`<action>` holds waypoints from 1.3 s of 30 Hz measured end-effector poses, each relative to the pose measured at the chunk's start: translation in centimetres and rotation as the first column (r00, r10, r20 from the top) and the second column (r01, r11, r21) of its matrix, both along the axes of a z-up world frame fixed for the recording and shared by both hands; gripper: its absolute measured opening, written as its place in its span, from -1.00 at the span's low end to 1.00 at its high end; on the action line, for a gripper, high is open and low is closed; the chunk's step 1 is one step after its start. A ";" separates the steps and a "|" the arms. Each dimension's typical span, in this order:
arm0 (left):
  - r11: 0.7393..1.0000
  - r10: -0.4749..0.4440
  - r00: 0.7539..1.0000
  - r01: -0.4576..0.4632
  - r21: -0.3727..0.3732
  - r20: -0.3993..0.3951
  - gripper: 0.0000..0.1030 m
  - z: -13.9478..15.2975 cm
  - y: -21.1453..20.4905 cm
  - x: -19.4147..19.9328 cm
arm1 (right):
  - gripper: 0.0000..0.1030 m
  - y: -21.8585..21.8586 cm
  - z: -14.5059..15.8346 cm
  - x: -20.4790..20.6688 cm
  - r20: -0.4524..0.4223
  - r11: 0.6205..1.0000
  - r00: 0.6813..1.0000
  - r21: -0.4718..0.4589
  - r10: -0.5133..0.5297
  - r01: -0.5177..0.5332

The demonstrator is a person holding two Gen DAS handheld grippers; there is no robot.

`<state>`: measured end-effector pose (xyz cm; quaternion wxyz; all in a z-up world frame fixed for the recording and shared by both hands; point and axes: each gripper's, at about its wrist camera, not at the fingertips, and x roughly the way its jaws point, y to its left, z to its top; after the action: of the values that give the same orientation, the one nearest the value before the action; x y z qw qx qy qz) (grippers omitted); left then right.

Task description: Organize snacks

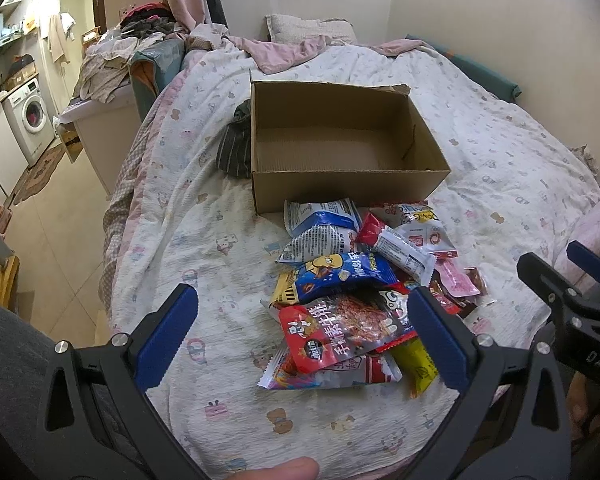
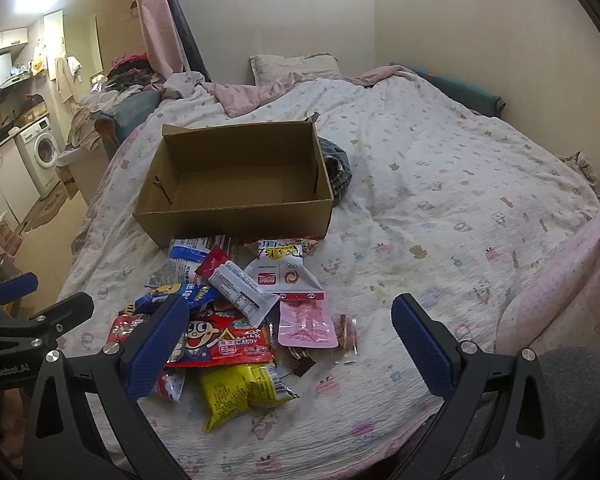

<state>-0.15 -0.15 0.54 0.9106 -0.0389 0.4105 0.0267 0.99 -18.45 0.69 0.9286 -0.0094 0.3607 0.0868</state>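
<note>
A pile of snack packets [image 1: 360, 280] lies on the bed just in front of an open, empty cardboard box [image 1: 340, 136]. The pile holds a red packet [image 1: 340, 332], a blue packet [image 1: 340, 276] and a yellow packet [image 2: 240, 392]. My left gripper [image 1: 304, 332] is open and empty, hovering over the near side of the pile. My right gripper [image 2: 288, 340] is open and empty, above the pile's right part, over a pink packet [image 2: 306, 324]. The box [image 2: 236, 180] and pile [image 2: 236, 308] also show in the right wrist view. The right gripper shows at the left wrist view's right edge [image 1: 572, 280].
The bed has a white patterned quilt [image 2: 440, 208]. A dark striped cloth [image 1: 234, 148] lies against the box's side. A pillow [image 1: 308, 26] sits at the head. Clothes pile [image 1: 140, 36] and a washing machine [image 1: 28, 116] stand left. A wall runs along the right.
</note>
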 end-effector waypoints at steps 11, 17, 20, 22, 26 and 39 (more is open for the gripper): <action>1.000 -0.004 1.000 0.004 0.001 -0.003 1.00 -0.1 -0.2 -0.3 | 1.00 -0.1 -0.2 0.0 0.001 1.000 1.000 -0.013 -0.013 0.013; 1.000 -0.003 1.000 0.003 -0.001 -0.003 1.00 -0.1 -0.2 -0.3 | 1.00 -0.2 -0.2 0.0 0.000 1.000 1.000 -0.013 -0.011 0.011; 1.000 -0.001 1.000 0.001 0.001 -0.004 1.00 -0.1 -0.2 -0.3 | 1.00 -0.1 -0.3 0.0 -0.003 1.000 1.000 -0.009 -0.014 0.014; 1.000 -0.001 1.000 0.001 0.000 -0.006 1.00 -0.1 -0.2 -0.3 | 1.00 -0.1 -0.4 0.1 -0.009 1.000 1.000 -0.008 -0.014 0.014; 1.000 0.000 1.000 0.000 0.000 -0.006 1.00 -0.2 0.0 -0.3 | 1.00 0.0 -0.5 0.1 -0.012 1.000 1.000 -0.008 -0.010 0.010; 1.000 0.000 1.000 0.000 0.003 -0.009 1.00 -0.2 0.3 -0.4 | 1.00 0.1 -0.4 0.2 -0.014 1.000 1.000 0.008 -0.009 0.009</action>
<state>-0.53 0.15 0.31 0.9089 -0.0373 0.4144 0.0278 1.17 -18.38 0.34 0.9265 -0.0034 0.3668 0.0841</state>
